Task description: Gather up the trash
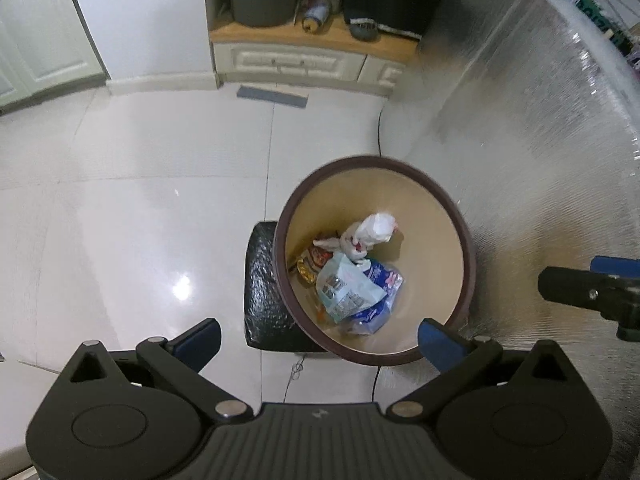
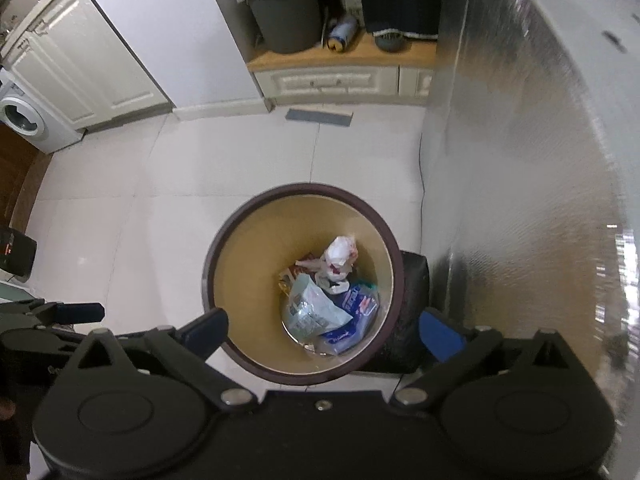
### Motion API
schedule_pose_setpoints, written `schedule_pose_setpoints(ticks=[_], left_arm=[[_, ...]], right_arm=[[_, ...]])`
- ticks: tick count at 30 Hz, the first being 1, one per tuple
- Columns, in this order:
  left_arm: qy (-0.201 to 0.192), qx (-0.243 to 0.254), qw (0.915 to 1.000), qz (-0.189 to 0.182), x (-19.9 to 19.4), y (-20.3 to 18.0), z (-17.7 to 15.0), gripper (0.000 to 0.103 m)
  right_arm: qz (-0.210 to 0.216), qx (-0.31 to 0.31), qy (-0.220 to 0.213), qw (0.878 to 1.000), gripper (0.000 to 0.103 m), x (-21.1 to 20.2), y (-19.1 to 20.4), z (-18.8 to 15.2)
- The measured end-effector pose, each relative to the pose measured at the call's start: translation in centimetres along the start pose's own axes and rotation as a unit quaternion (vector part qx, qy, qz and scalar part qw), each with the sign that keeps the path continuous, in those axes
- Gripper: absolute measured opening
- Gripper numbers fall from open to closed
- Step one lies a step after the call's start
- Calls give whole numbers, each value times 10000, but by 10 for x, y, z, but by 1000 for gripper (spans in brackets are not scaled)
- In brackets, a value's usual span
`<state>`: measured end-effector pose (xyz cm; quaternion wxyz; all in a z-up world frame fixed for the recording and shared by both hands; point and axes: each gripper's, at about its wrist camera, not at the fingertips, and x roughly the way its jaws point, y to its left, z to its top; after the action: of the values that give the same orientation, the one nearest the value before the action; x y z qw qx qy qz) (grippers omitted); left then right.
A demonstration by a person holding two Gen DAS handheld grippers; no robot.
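- I am over a glossy white tile floor [image 2: 120, 208], with a low cabinet [image 2: 332, 80] at twelve o'clock in both views and a silvery textured panel [image 2: 520, 160] curving along the three o'clock side.
- The round bin [image 2: 384, 248], dark rim and tan inside, stands on the floor just beside that panel. In my right view it sits dead centre, in my left view slightly toward four o'clock.
- At the bottom of the bin lies the trash: a knotted white bag [image 1: 376, 230] toward twelve o'clock, a pale blue wrapper [image 1: 348, 288] below it, and an orange snack packet [image 1: 310, 266] at nine o'clock.
- A black bag [image 1: 264, 292] lies on the floor, touching the bin's outer wall. It may be the next thing to collect, though I cannot tell what it holds.
- My left gripper [image 1: 320, 334] is spread wide and holds nothing. The floor and bin rim show between its blue pads.
- My right gripper [image 2: 324, 330] is likewise released and empty, its jaws straddling the bin's near rim in the picture.
- Risk: both grippers hang close together above the bin. If I swing either across, they could knock each other.
- Risk: a thin dark cord [image 1: 378, 132] runs along the floor beside the bin. Reaching low for the black bag could snag it or tip the bin against the panel.
- Risk: the black bag looks slick and slack, so a shallow pinch could slip.
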<state>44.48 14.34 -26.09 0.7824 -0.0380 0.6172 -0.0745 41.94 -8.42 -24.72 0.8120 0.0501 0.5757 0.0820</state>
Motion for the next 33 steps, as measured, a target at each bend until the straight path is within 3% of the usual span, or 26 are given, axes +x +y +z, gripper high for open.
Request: schedule_pose_setpoints(ticks=[14,33], left_arm=[[-929,-15,9957,-46,-121,-18,-25,103],[-1941,128,9809,83,-245,-74,-106,103]], right_arm=[[-180,109,-747,9970,103,-106,1,-28],[-303,47,-1594,9867,103,-237,-7,-99]])
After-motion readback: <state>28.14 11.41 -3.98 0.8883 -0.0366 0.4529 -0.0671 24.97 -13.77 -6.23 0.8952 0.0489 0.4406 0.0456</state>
